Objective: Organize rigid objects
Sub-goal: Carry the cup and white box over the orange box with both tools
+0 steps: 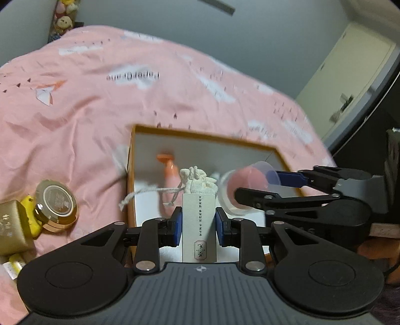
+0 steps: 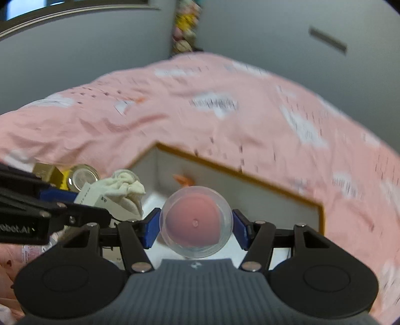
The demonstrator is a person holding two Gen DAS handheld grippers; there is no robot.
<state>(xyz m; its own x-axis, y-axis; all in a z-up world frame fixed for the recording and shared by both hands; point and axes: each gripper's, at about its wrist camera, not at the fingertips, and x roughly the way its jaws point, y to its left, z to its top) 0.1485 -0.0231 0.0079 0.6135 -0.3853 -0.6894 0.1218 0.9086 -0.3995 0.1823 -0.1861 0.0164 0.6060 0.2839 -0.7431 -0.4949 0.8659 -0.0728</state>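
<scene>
An open box with an orange rim and white inside lies on a pink bedspread; its far wall also shows in the right wrist view. An orange bottle lies inside it. My left gripper is shut on a white card tag with a cream drawstring pouch on top, held over the box. My right gripper is shut on a clear round jar with pink contents, also over the box; from the left wrist view the jar hangs just right of the pouch.
Left of the box on the bedspread lie a round gold compact, a gold box and a yellow object. Plush toys stand at the bed's far corner. A door is at the right.
</scene>
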